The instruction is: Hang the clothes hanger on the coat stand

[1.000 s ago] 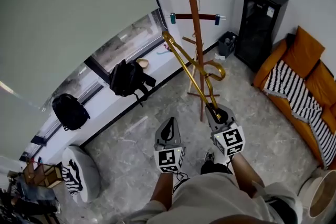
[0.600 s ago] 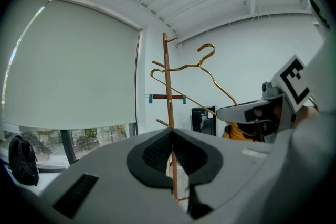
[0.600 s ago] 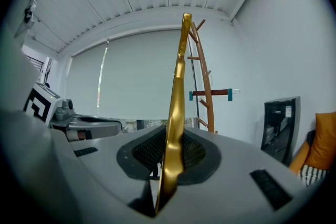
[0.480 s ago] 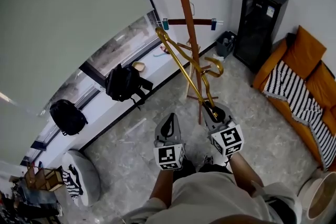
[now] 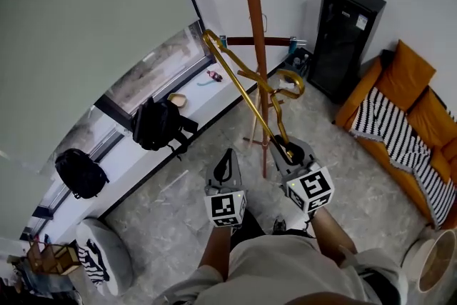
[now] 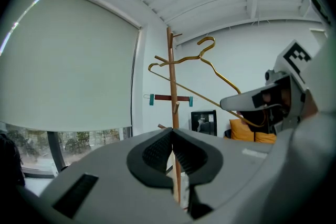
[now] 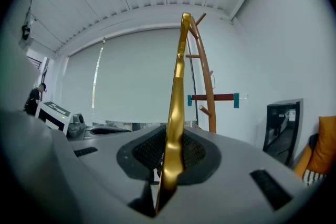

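Note:
A gold metal clothes hanger (image 5: 243, 84) slants up and away from my right gripper (image 5: 289, 152), which is shut on one end of it (image 7: 178, 86). Its hook (image 5: 289, 86) hovers just right of the coat stand (image 5: 251, 25), a tall brown wooden pole with side pegs; I cannot tell whether they touch. The left gripper view shows the hanger (image 6: 220, 75) crossing the pole (image 6: 170, 76) high up. My left gripper (image 5: 227, 169) sits left of the right one, lower than the hanger, shut with nothing between its jaws (image 6: 172, 152).
A dark bar hanger with teal clips (image 5: 257, 41) hangs on the stand. Two black backpacks (image 5: 157, 126) (image 5: 80, 171) rest on the window ledge at left. A black cabinet (image 5: 343, 39) and an orange sofa with a striped blanket (image 5: 407, 118) stand at right.
The person and both grippers have come closer to the coat stand. The hanger, still held in the right gripper, has shifted left and up along the pole.

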`<control>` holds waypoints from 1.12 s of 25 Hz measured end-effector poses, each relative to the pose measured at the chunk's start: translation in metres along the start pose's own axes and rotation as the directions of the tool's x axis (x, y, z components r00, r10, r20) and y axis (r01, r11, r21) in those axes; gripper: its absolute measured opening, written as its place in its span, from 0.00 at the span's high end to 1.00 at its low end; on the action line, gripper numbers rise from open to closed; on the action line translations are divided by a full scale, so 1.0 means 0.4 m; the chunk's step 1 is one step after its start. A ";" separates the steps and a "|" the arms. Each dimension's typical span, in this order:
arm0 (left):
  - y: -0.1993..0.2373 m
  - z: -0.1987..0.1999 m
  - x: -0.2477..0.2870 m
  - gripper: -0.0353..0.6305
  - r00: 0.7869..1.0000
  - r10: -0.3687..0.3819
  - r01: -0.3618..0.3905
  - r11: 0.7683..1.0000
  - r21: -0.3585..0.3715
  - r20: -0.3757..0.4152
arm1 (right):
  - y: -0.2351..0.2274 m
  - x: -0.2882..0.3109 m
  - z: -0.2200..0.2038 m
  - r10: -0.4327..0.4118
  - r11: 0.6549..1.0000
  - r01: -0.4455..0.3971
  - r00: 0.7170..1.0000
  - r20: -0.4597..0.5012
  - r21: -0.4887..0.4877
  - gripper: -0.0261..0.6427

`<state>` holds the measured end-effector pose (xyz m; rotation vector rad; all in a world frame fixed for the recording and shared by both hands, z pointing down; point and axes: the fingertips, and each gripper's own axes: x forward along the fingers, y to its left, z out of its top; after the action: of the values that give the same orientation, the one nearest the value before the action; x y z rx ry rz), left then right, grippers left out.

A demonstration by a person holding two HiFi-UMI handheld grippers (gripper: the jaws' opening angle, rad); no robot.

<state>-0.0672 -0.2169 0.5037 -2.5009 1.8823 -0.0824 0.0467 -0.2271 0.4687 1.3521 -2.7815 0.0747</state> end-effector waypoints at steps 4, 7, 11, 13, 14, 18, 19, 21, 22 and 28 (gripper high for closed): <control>0.068 0.047 0.086 0.93 0.999 -0.040 0.039 0.999 0.007 0.036 | -0.017 0.089 0.042 -0.039 0.999 0.038 0.999 -0.001 -0.017 0.89; 0.086 0.081 0.135 0.93 0.995 -0.081 0.081 0.997 0.002 0.055 | -0.027 0.135 0.063 -0.060 0.998 0.059 0.998 -0.018 -0.022 0.89; 0.102 0.128 0.200 0.94 0.991 -0.117 0.117 0.993 0.004 0.068 | -0.045 0.186 0.108 -0.077 0.997 0.076 0.996 -0.033 -0.034 0.89; 0.117 0.162 0.235 0.93 0.988 -0.132 0.132 0.991 0.010 0.079 | -0.056 0.212 0.140 -0.082 0.996 0.081 0.996 -0.041 -0.044 0.89; 0.125 0.180 0.253 0.93 0.986 -0.141 0.141 0.990 0.014 0.088 | -0.062 0.224 0.155 -0.088 0.995 0.086 0.995 -0.045 -0.052 0.89; 0.156 0.235 0.308 0.93 0.980 -0.168 0.164 0.986 0.042 0.104 | -0.086 0.267 0.199 -0.120 0.991 0.115 0.991 -0.064 -0.069 0.89; 0.162 0.246 0.320 0.93 0.979 -0.174 0.170 0.984 0.045 0.107 | -0.092 0.278 0.207 -0.127 0.990 0.122 0.989 -0.070 -0.066 0.89; 0.173 0.264 0.345 0.94 0.976 -0.186 0.182 0.982 0.049 0.111 | -0.108 0.300 0.221 -0.141 0.989 0.136 0.987 -0.081 -0.058 0.89; 0.178 0.270 0.358 0.93 0.975 -0.192 0.187 0.981 0.050 0.111 | -0.116 0.310 0.227 -0.146 0.988 0.142 0.986 -0.086 -0.053 0.89; 0.192 0.298 0.424 0.93 0.964 -0.238 0.235 0.971 0.042 0.117 | -0.149 0.365 0.271 -0.170 0.985 0.168 0.980 -0.105 -0.028 0.89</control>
<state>-0.0883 -0.4036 0.3877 -2.6336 1.5221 0.0407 0.0010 -0.3855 0.3713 1.5253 -2.5638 0.1106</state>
